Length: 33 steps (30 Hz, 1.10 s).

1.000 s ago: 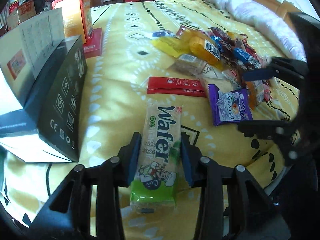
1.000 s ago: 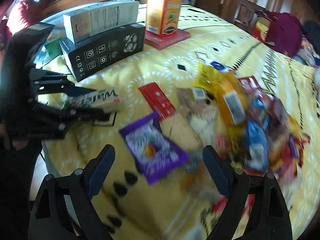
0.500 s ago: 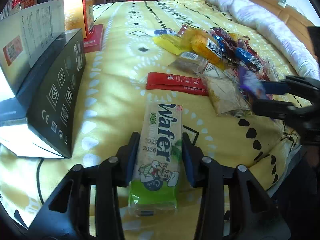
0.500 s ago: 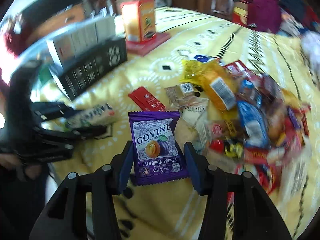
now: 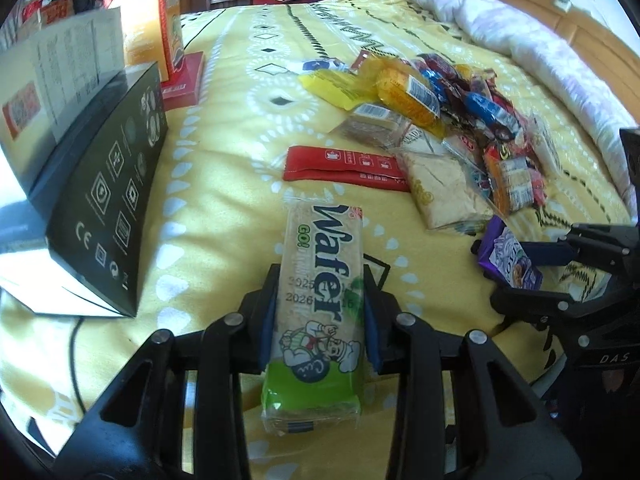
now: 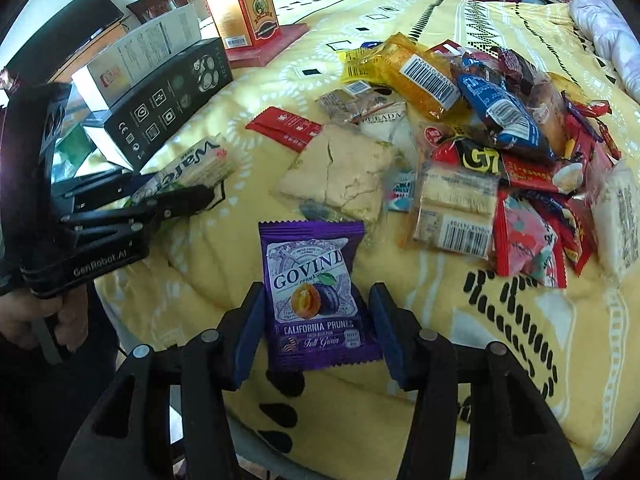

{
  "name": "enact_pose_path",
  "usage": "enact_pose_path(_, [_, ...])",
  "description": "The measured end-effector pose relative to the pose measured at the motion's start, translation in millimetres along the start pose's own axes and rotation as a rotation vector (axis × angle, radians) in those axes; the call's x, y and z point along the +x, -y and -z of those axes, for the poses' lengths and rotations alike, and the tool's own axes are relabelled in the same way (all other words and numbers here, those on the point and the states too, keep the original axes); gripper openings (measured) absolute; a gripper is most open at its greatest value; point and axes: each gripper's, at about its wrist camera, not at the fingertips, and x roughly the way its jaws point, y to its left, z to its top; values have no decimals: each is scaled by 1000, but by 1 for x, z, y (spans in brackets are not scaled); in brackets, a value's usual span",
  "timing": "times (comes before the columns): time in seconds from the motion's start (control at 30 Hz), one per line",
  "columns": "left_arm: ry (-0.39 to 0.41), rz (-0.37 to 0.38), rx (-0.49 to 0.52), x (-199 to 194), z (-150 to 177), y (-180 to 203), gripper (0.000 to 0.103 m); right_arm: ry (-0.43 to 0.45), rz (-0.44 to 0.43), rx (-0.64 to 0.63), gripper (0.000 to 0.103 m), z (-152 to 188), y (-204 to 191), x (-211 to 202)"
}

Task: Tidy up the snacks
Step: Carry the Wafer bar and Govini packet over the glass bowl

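Note:
My left gripper [image 5: 320,312] is shut on a green and beige wafer bar [image 5: 320,296] and holds it over the yellow bedspread [image 5: 224,184]. The bar also shows in the right wrist view [image 6: 188,168]. My right gripper [image 6: 316,328] is shut on a purple prune packet [image 6: 316,296], which also shows at the right of the left wrist view [image 5: 510,260]. A pile of mixed snack packets [image 6: 480,128] lies on the bed beyond it. A red sachet [image 5: 344,168] and a pale cracker pack [image 6: 340,172] lie between the pile and the wafer bar.
A black box [image 5: 100,192] with a white box [image 5: 60,64] on it stands at the left. An orange carton [image 6: 244,8] stands on a red flat box [image 6: 268,44] behind them. A white pillow [image 5: 540,40] lies far right. The bed edge is near me.
My right gripper shut on the purple prune packet, lifted it off the bed and carried it toward the near edge. My left gripper still holds the wafer bar, nearly still.

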Motion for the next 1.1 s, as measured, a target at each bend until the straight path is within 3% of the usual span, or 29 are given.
enact_pose_path(0.37, [-3,-3,2,0,-1,1,36,18,-9,38,56,2,2,0])
enact_pose_path(0.73, [20,19,60,-22,-11,21,36,82,-38,84,54,-2,2,-27])
enact_pose_path(0.97, [104,-7,29,-68,-46,10,36,183,-48,65,54,-40,-11,-68])
enact_pose_path(1.1, [201,-55,-44,-116,-72,-29,36,271,-48,31,54,-83,-23,-97])
